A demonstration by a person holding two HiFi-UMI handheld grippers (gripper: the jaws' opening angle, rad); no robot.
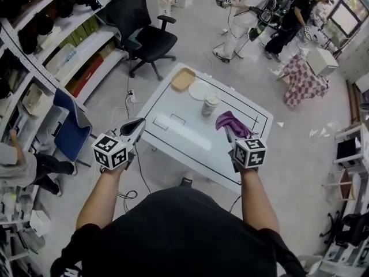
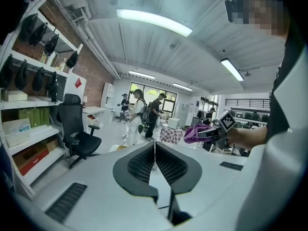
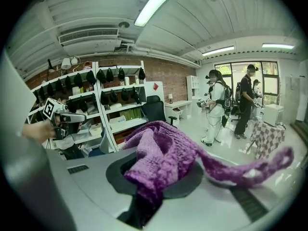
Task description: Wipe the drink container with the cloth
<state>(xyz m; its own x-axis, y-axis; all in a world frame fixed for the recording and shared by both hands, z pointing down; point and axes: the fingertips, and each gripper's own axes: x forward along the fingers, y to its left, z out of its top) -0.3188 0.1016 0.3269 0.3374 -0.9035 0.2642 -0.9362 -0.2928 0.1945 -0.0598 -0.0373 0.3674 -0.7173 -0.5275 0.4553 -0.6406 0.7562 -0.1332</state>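
Clamping purple cloth (image 1: 232,121), right gripper (image 1: 229,134) hovers above table (image 1: 184,133) near drink container (image 1: 210,104); left gripper (image 1: 139,124) jaws together, empty.

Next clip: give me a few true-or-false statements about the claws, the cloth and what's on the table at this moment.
1. The right claw grips the purple cloth. True.
2. The lidded cup stands upright on the white table. True.
3. The left claw is shut on the cup. False: it is shut on nothing, away from the cup.
4. The tan tray lies at the table's near edge. False: it lies at the far corner, beside a white plate.
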